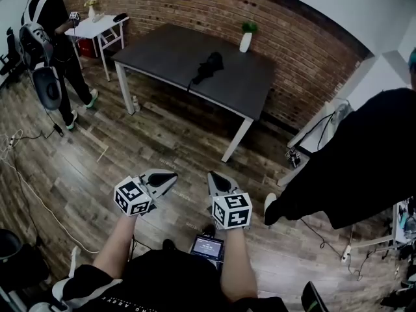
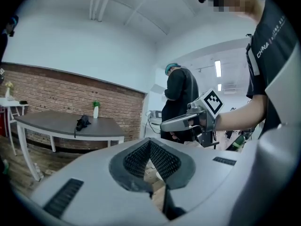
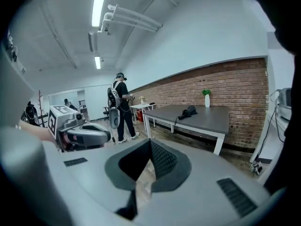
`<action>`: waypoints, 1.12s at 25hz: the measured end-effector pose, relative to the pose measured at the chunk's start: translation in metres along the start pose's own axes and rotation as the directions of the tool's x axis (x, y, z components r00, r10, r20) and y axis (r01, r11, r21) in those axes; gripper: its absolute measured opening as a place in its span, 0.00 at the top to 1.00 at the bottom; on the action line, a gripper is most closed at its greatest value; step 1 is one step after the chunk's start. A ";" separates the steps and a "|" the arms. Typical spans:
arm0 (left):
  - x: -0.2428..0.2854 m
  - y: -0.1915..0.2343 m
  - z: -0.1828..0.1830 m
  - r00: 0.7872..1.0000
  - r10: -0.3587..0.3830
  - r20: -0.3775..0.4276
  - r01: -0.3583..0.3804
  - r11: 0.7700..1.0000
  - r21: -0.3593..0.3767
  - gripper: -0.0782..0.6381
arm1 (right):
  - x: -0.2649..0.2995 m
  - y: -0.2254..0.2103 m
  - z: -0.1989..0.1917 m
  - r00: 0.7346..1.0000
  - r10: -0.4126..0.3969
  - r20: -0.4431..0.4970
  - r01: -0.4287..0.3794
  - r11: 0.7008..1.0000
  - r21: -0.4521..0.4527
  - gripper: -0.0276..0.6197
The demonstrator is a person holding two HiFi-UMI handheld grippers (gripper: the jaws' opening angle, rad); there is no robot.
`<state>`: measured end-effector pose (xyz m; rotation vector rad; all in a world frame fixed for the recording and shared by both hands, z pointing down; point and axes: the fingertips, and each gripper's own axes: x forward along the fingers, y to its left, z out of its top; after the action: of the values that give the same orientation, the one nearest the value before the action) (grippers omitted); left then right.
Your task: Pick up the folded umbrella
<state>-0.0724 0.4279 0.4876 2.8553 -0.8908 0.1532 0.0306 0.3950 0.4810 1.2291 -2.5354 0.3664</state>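
The folded black umbrella lies on the dark grey table across the room, its strap hanging toward the front edge. Both grippers are held low over the wooden floor, far short of the table. My left gripper and my right gripper are shut with nothing in them. In the left gripper view the umbrella is small on the table, beyond the left gripper; the right gripper shows alongside. In the right gripper view the umbrella lies ahead of the right gripper.
A white vase with a green plant stands at the table's back edge by the brick wall. A person with a backpack stands at left beside a small white table. Another person in black is close on the right. Cables run over the floor.
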 end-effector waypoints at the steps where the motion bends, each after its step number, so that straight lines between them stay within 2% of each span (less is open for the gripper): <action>1: -0.001 0.000 0.002 1.000 -0.004 0.010 0.004 1.000 -0.007 0.89 | 0.000 0.000 0.000 1.000 0.001 -0.001 -0.001 1.000 0.003 0.94; 17: -0.005 -0.001 -0.006 1.000 -0.002 -0.012 0.002 1.000 0.002 0.89 | -0.002 0.002 -0.008 1.000 -0.002 -0.013 0.002 1.000 0.008 0.94; 23: -0.006 -0.003 -0.008 1.000 -0.011 0.015 0.011 0.999 -0.032 0.89 | -0.007 0.004 -0.018 1.000 -0.012 -0.022 0.013 1.000 0.024 0.94; 28: 0.008 -0.005 -0.017 0.999 -0.027 -0.019 0.026 0.999 -0.042 0.89 | -0.007 -0.008 -0.026 0.999 -0.015 -0.045 0.017 0.998 0.053 0.94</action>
<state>-0.0640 0.4299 0.5049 2.8207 -0.8421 0.1579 0.0455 0.4045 0.5035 1.2455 -2.4914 0.4553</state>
